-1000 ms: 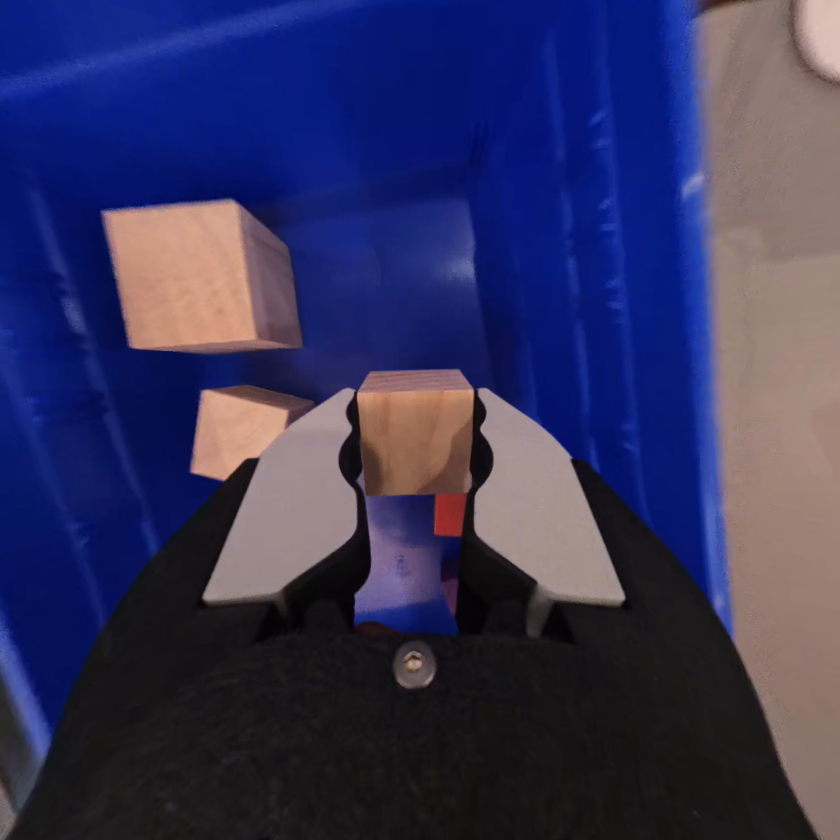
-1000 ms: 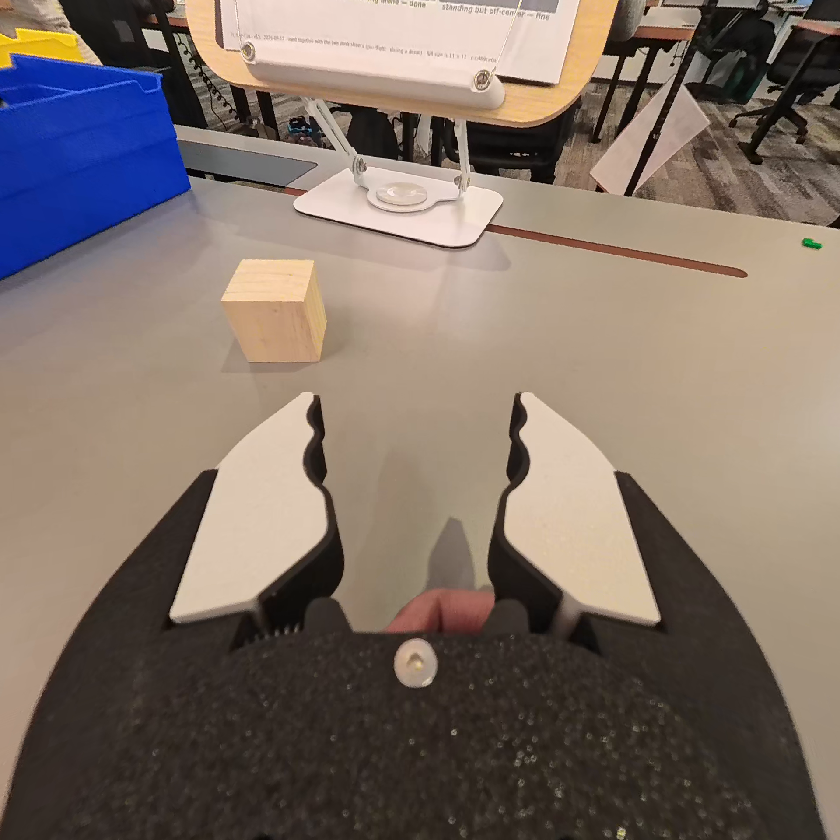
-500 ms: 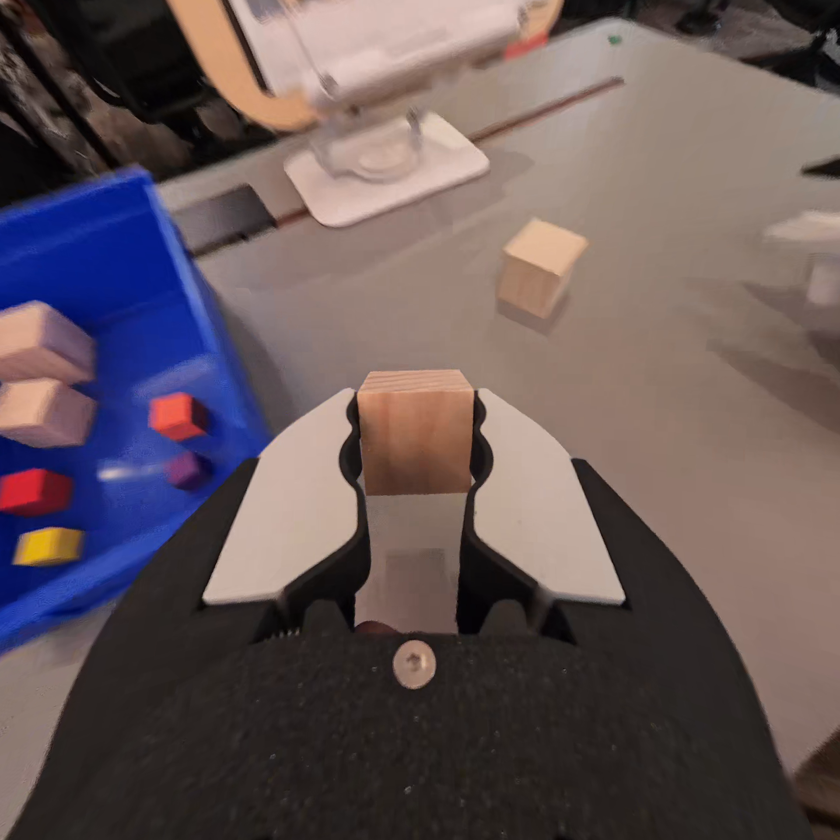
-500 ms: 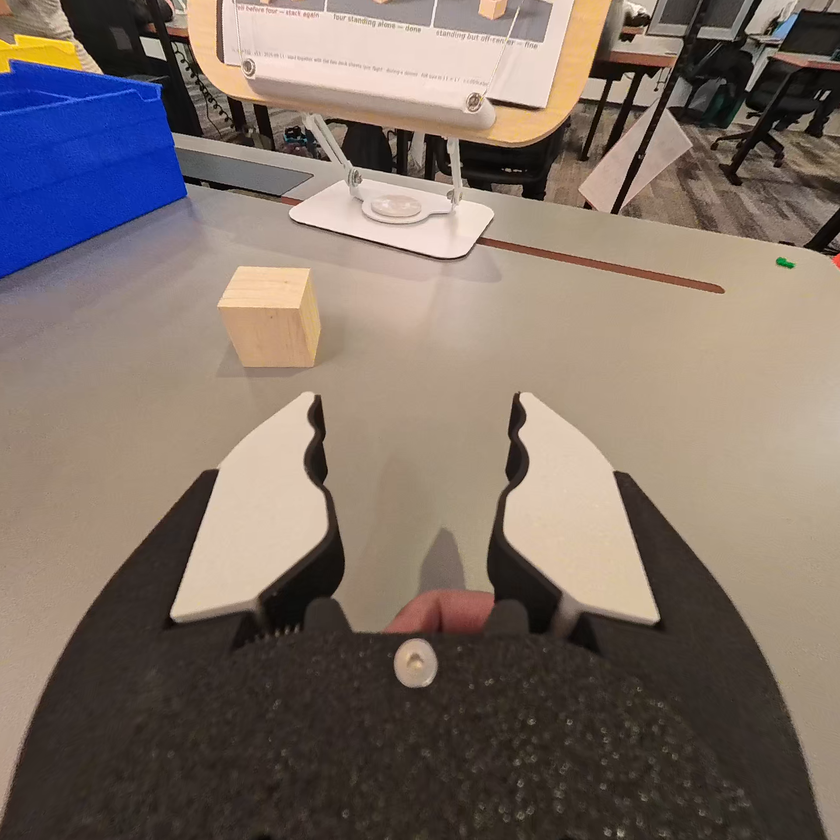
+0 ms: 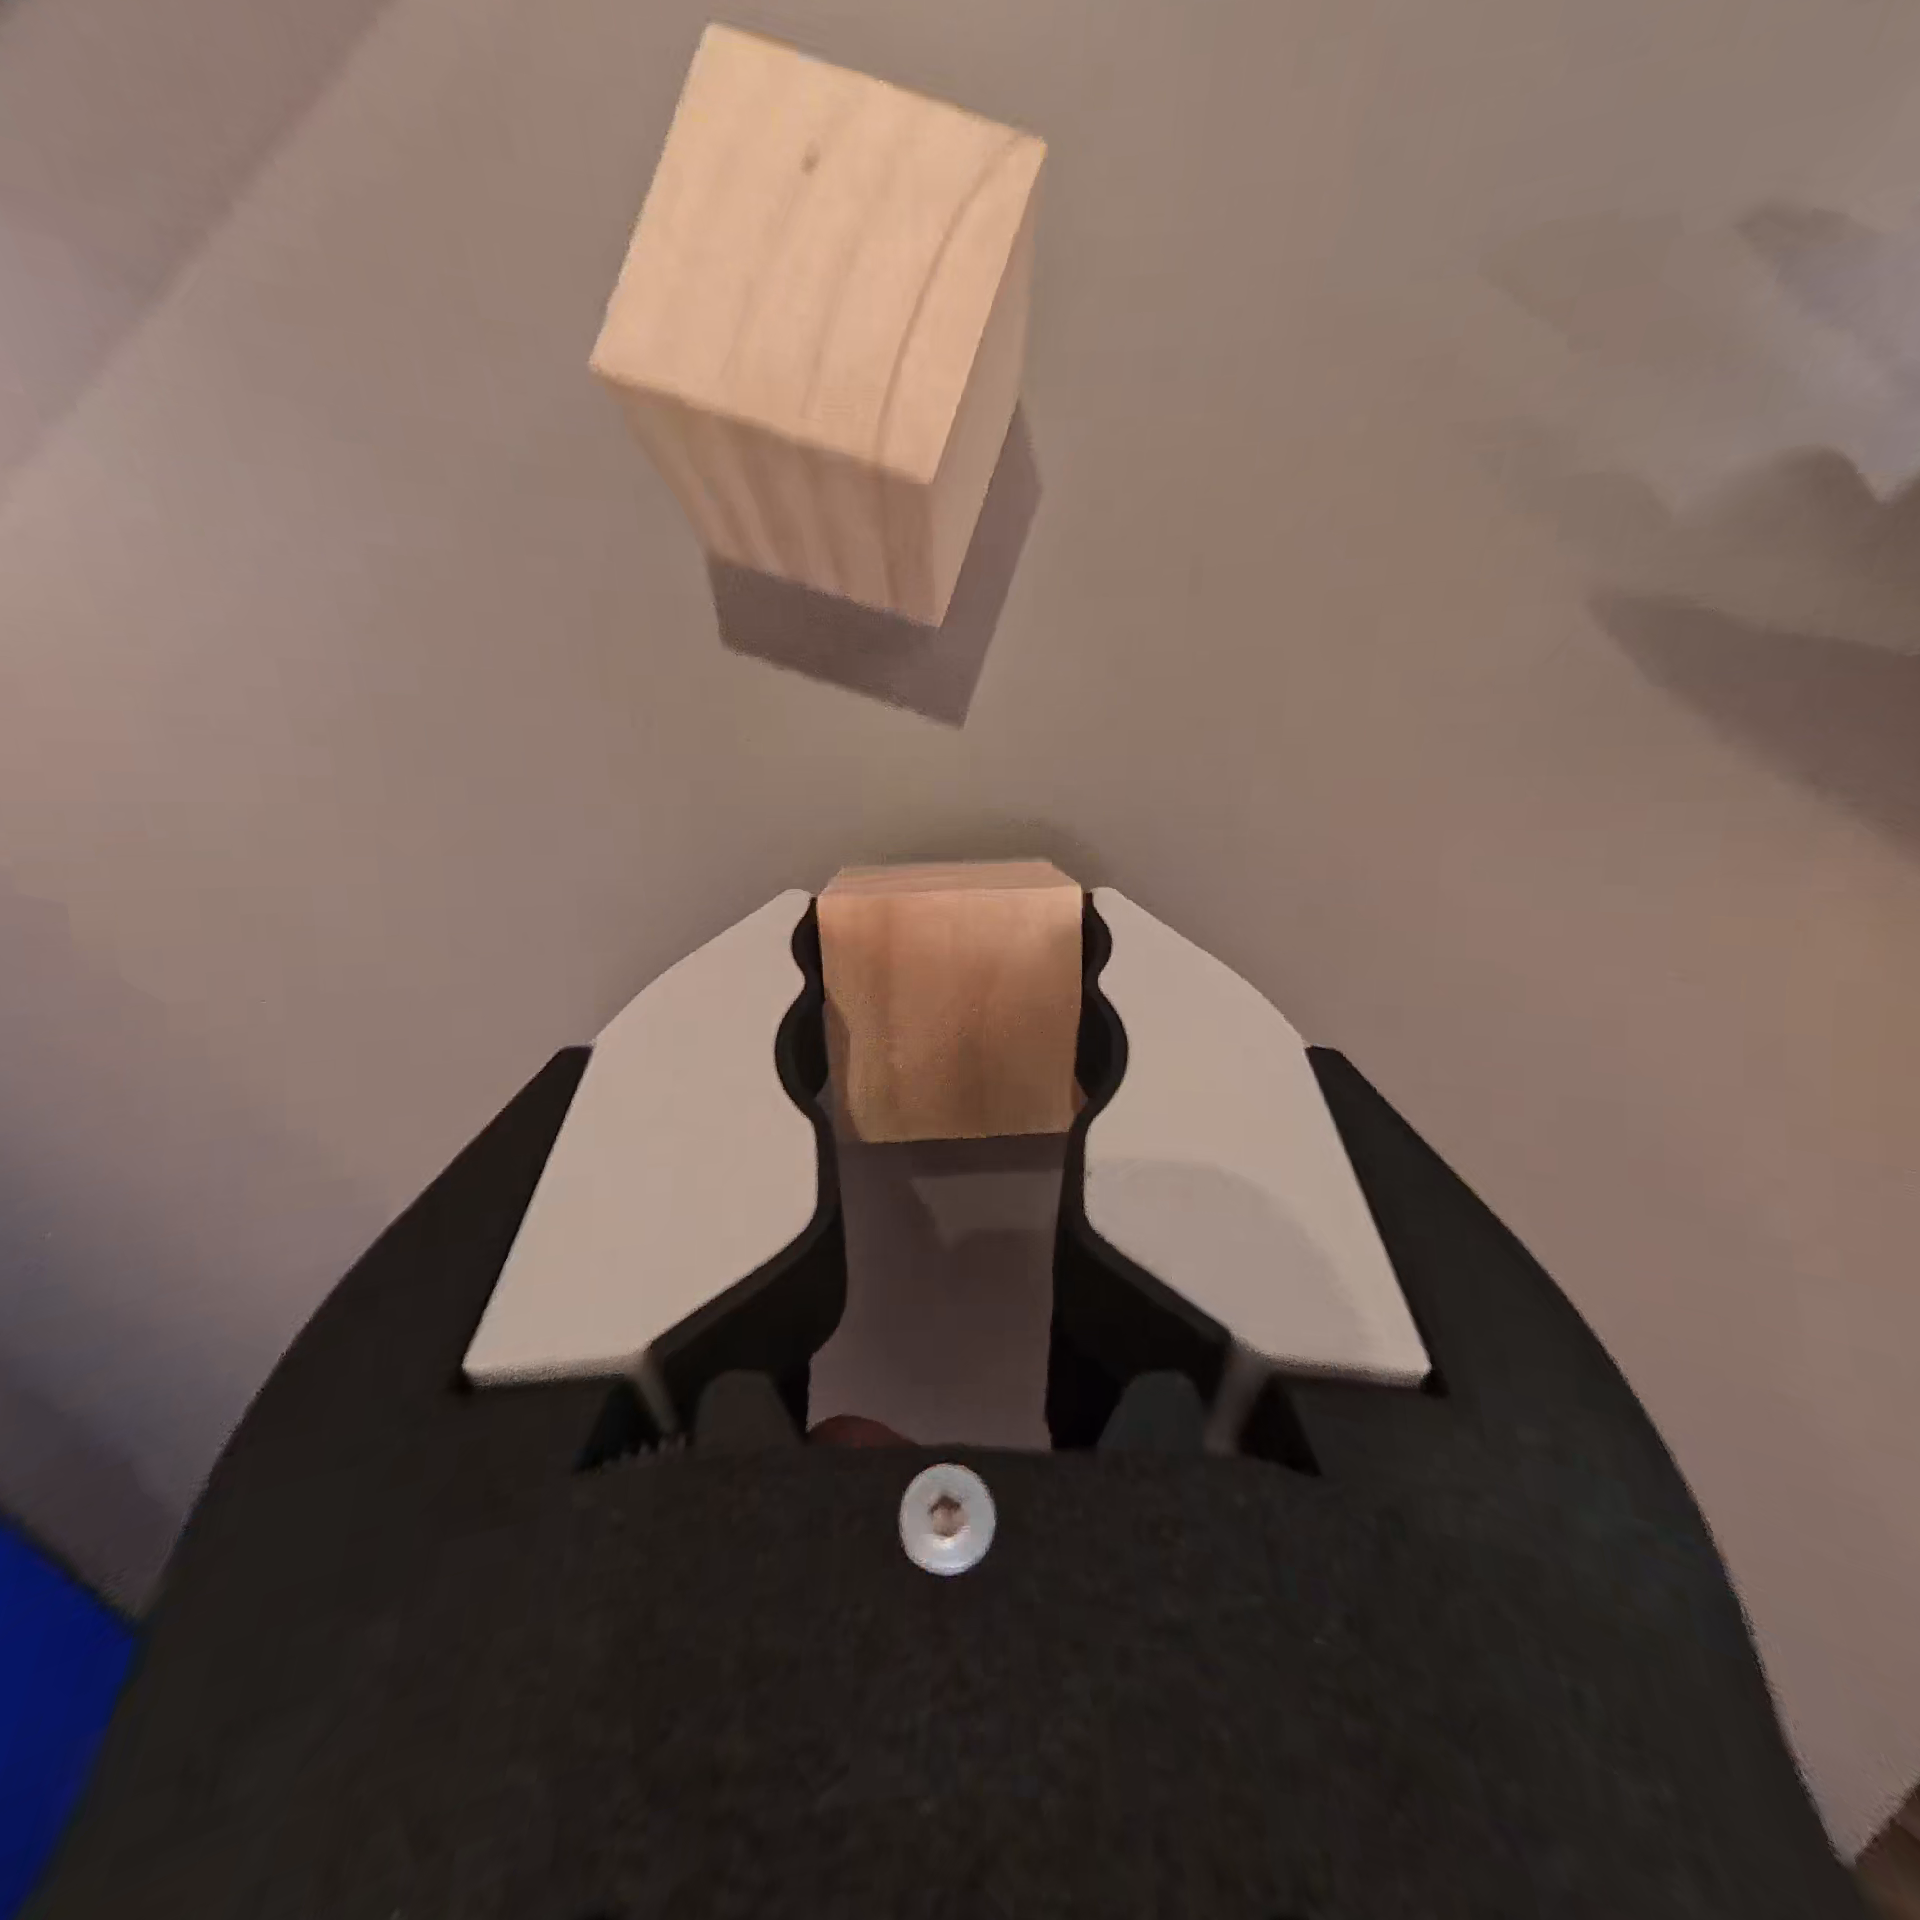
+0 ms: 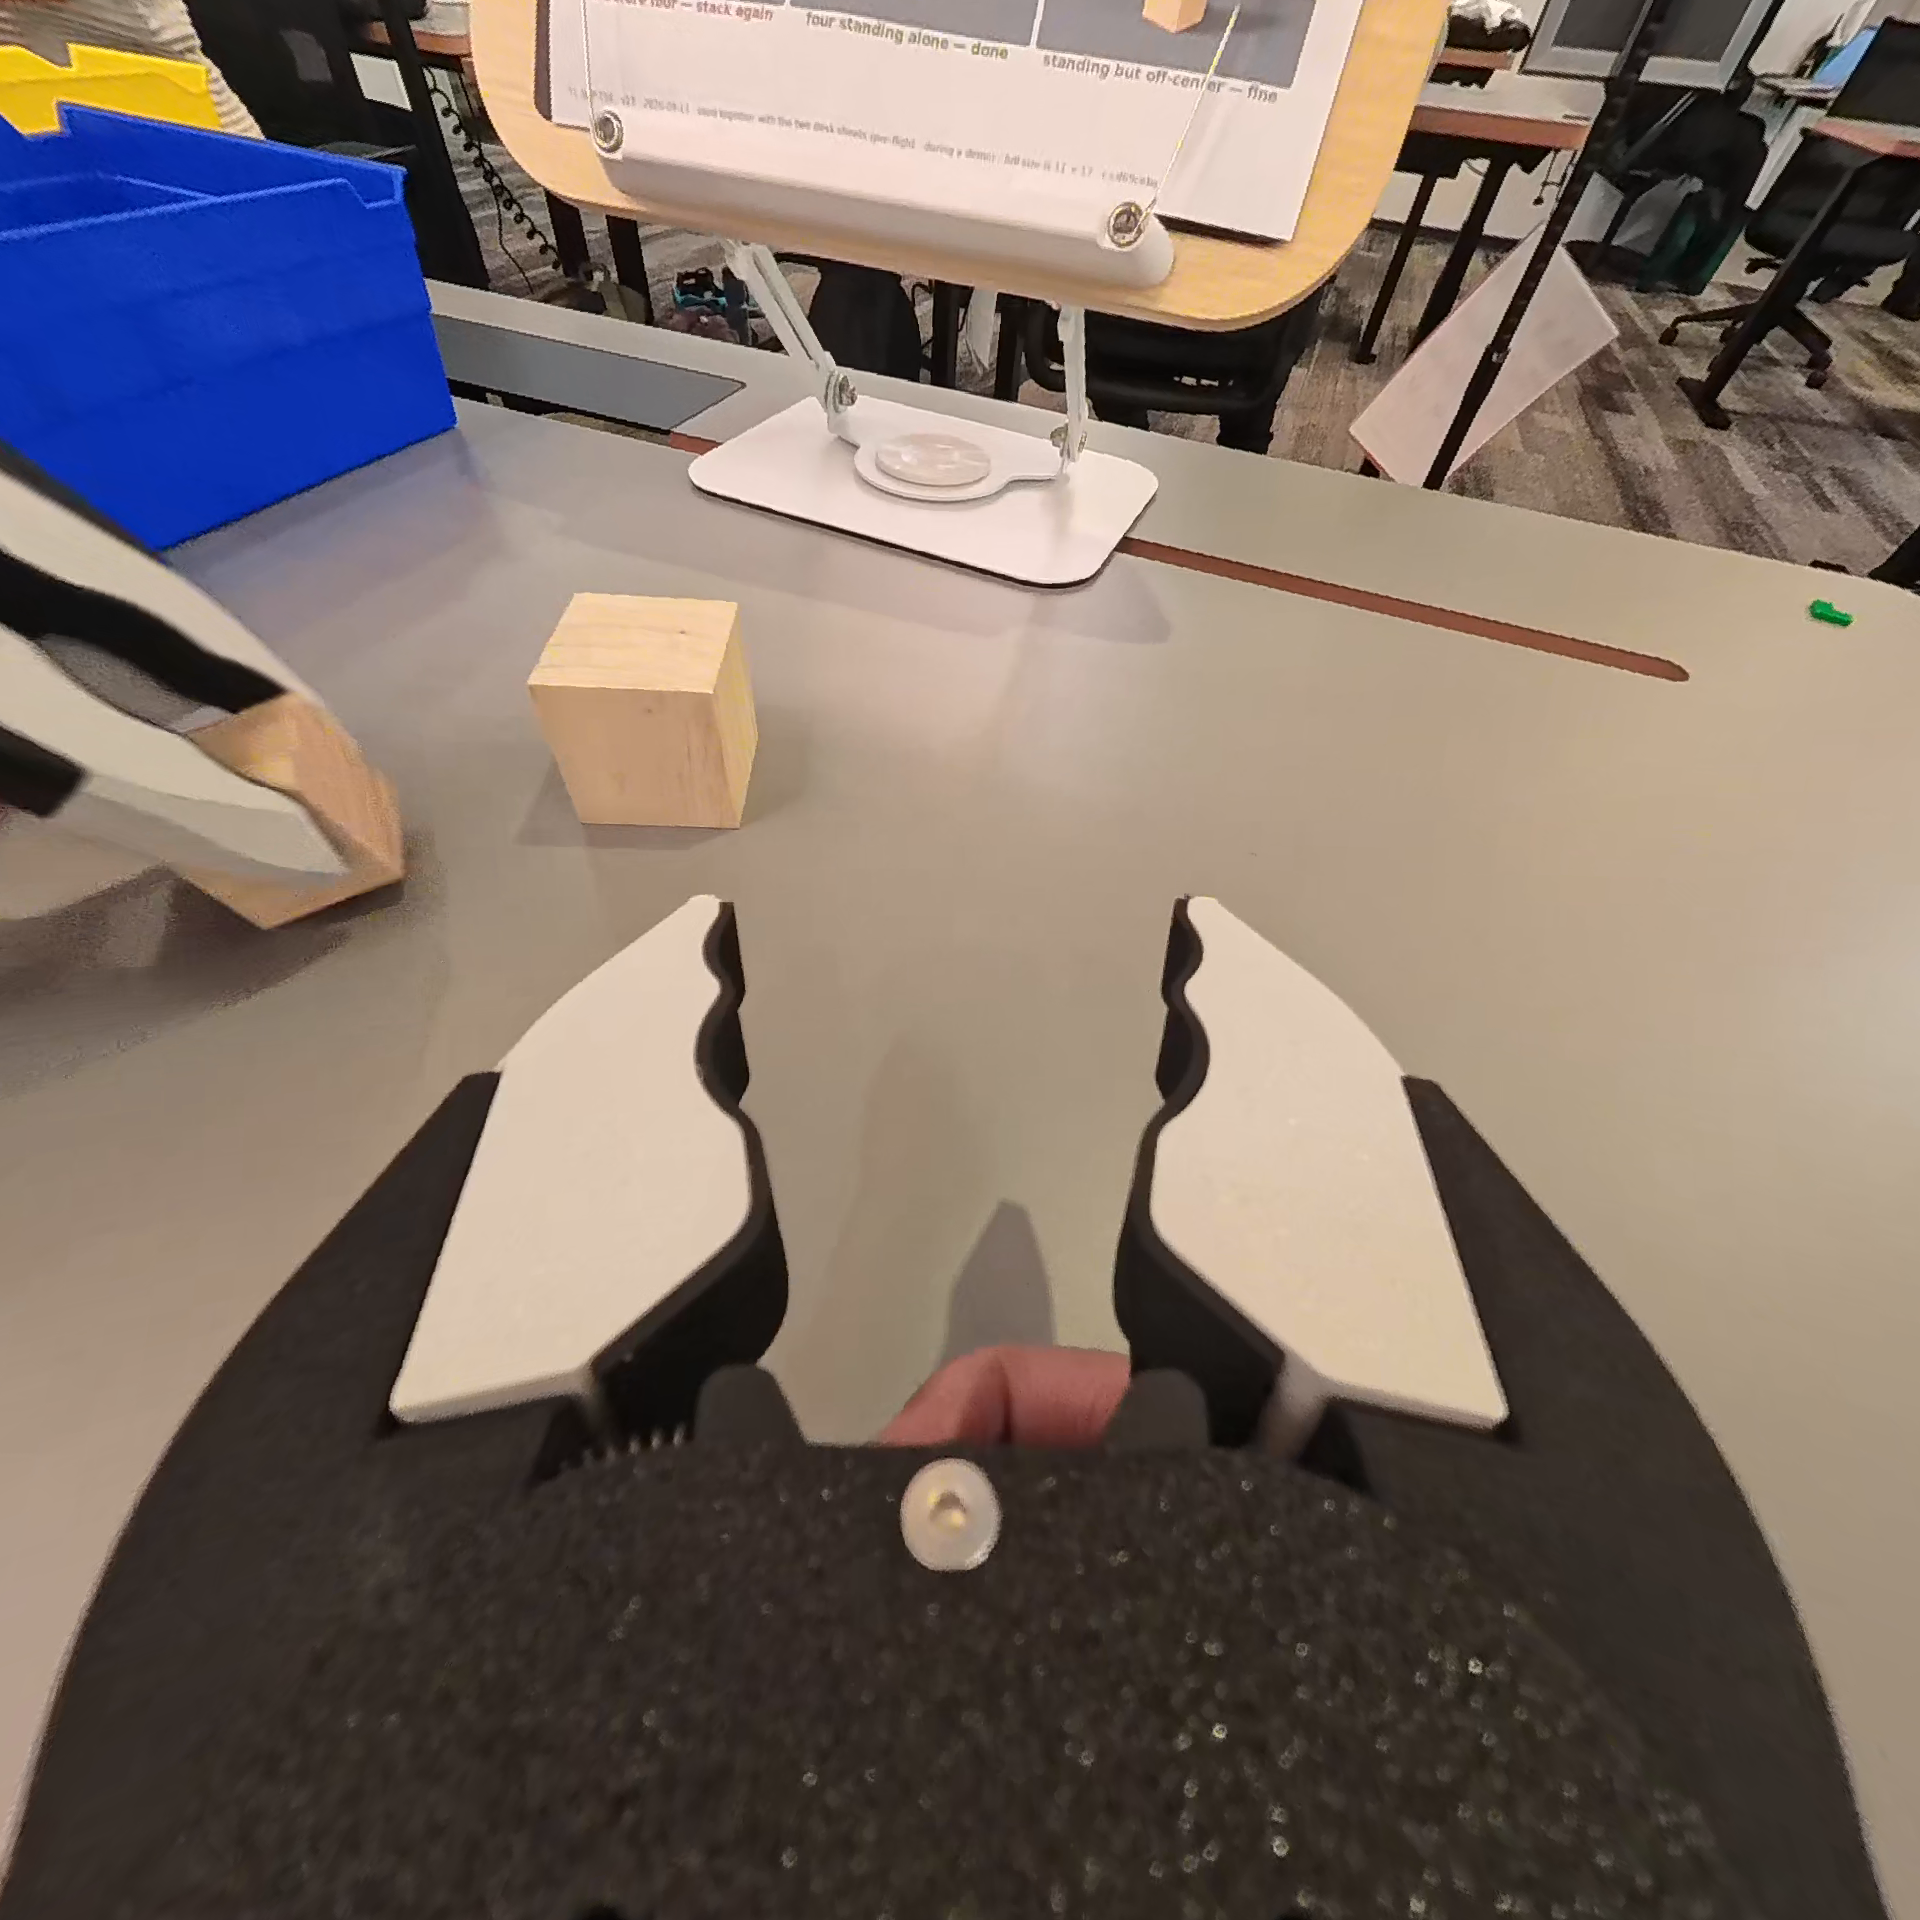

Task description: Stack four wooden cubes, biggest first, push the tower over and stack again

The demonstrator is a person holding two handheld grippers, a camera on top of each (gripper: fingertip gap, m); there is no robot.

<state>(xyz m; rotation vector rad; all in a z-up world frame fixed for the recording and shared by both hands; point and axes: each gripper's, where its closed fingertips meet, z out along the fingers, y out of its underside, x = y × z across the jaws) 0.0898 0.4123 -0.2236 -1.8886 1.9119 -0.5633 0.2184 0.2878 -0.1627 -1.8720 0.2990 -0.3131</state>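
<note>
My left gripper (image 5: pixel 951 914) is shut on a small wooden cube (image 5: pixel 951 1013) and holds it low over the grey table, pointing down. A larger wooden cube (image 5: pixel 821 301) stands on the table just beyond it. In the right wrist view the larger cube (image 6: pixel 649 712) stands left of centre, and the left gripper (image 6: pixel 260 821) comes in from the left edge with the small cube (image 6: pixel 322 821) tilted, its corner at or near the table. My right gripper (image 6: pixel 951 914) is open and empty above the table, short of the larger cube.
A blue bin (image 6: pixel 197 343) stands at the far left of the table (image 6: pixel 1351 883), a yellow bin (image 6: pixel 94 94) behind it. A white stand (image 6: pixel 925 488) carrying a board with a sheet stands at the back. A small green piece (image 6: pixel 1831 613) lies far right.
My left gripper has carried the small cube out of the blue bin, across the table, and down beside the larger cube. The right gripper has stayed open and nearly still.
</note>
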